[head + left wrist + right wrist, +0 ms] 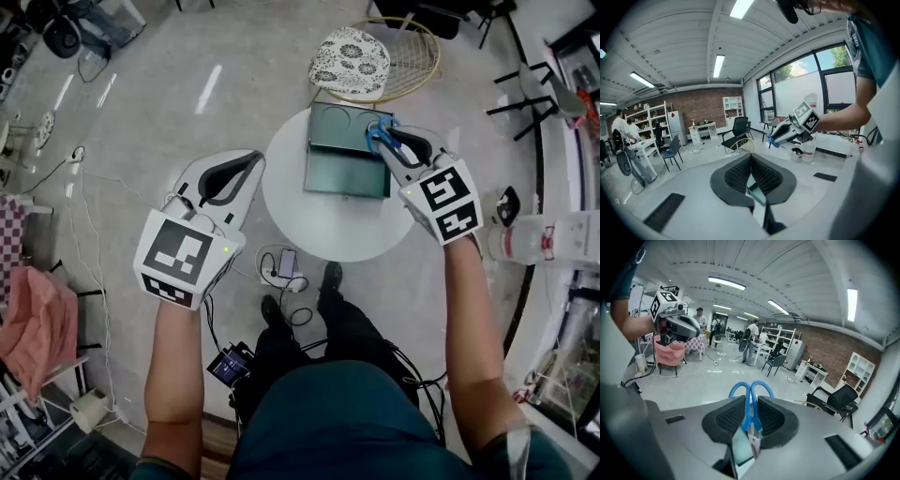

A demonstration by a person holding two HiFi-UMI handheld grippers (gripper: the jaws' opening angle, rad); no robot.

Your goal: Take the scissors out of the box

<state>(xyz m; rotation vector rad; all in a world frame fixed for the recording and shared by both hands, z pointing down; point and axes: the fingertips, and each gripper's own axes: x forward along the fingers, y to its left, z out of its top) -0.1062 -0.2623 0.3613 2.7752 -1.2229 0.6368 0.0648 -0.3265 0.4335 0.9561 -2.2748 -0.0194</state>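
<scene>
A dark green box lies open on the round white table. My right gripper is shut on the blue-handled scissors and holds them over the box's far right corner. In the right gripper view the two blue loops of the scissors stick out past the pads, with the blades back between the jaws of the right gripper. My left gripper hangs left of the table, off its edge, shut with nothing in it. The pads of the left gripper meet in its own view.
A wire chair with a patterned cushion stands just beyond the table. A phone and cables lie on the floor at the person's feet. Pink cloth hangs at the left. A white bottle stands at the right.
</scene>
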